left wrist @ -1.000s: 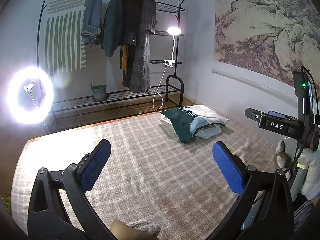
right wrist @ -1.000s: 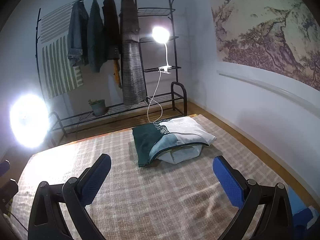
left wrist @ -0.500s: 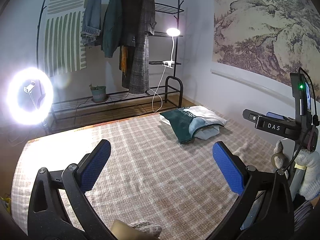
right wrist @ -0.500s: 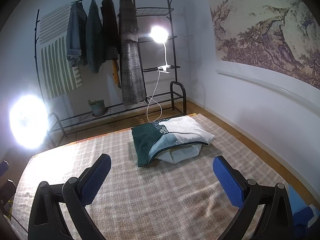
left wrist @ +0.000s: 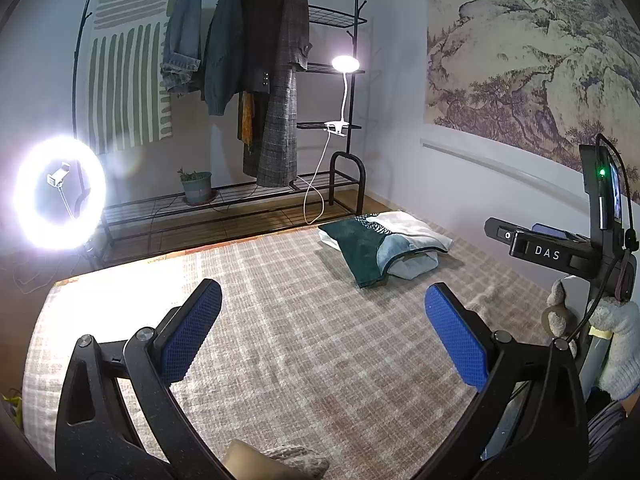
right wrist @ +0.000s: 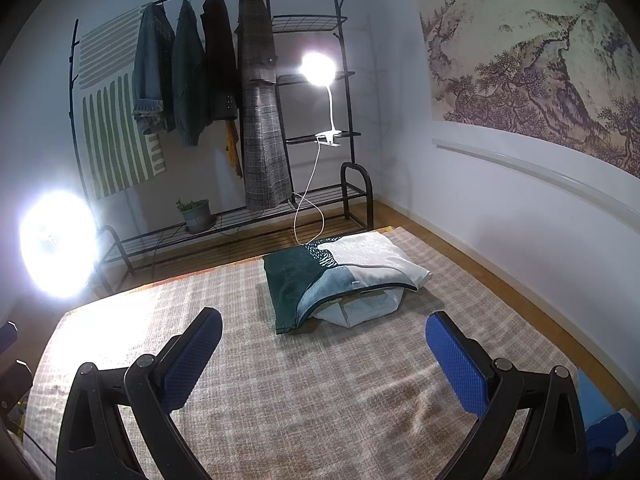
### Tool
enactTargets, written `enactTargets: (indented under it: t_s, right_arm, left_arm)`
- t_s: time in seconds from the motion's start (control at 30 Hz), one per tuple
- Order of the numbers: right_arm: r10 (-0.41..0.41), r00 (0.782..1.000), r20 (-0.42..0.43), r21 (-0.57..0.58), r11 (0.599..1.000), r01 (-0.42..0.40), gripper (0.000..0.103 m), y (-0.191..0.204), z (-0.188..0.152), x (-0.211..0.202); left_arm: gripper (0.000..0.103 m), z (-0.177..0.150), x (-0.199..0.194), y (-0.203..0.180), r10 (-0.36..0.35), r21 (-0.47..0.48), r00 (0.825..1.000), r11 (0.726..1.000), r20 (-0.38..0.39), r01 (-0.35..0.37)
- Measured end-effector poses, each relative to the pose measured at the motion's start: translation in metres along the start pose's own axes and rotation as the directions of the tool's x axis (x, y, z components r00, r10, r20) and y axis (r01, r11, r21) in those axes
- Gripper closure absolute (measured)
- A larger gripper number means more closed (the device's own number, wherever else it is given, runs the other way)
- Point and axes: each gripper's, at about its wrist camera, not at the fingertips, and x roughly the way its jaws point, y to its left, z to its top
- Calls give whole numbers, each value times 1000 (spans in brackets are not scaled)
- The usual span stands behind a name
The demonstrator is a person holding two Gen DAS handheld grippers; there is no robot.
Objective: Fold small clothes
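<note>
A folded pile of small clothes (right wrist: pixel 340 280), dark green, light blue and white, lies at the far end of the checked beige cloth (right wrist: pixel 320 392). It also shows in the left wrist view (left wrist: pixel 384 244). My right gripper (right wrist: pixel 324 344) is open and empty, held above the cloth a little short of the pile. My left gripper (left wrist: pixel 322 320) is open and empty, further back and left of the pile. The right gripper's body (left wrist: pixel 560 252) shows at the right edge of the left wrist view.
A black clothes rack (right wrist: pixel 248 120) with hanging coats stands beyond the cloth. A ring light (left wrist: pixel 60 196) glares at the left. A clip lamp (right wrist: pixel 318 70) shines on the rack. A potted plant (right wrist: pixel 196 212) sits on the rack's low shelf. The wall (right wrist: pixel 520 216) runs along the right.
Both grippers have drifted slightly; the pile sits a little lower and nearer in the right wrist view. Both stay open and empty.
</note>
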Motion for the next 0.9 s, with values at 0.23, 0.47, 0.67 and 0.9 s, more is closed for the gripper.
enactTargets:
  t_s: [0.23,0.47,0.67,0.9]
  right_arm:
    - [0,1000,1,-1,1000,0,0,0,0,0]
    - [0,1000,2,-1,1000,0,0,1,0,0]
    - [1,1000,1,0,1000,-1,0,1,1,1]
    - [5,1000,-3,-5,1000,-5,0,2,0,2]
  left_arm:
    - [0,0,0,0,0,0,1000,1000,1,0]
    - [0,0,0,0,0,0,1000,1000,3,0]
    - [0,0,0,-1,2,4,1000,1000,5,-2]
    - [0,2,-1,-2,11,3,1000,1000,14,-11]
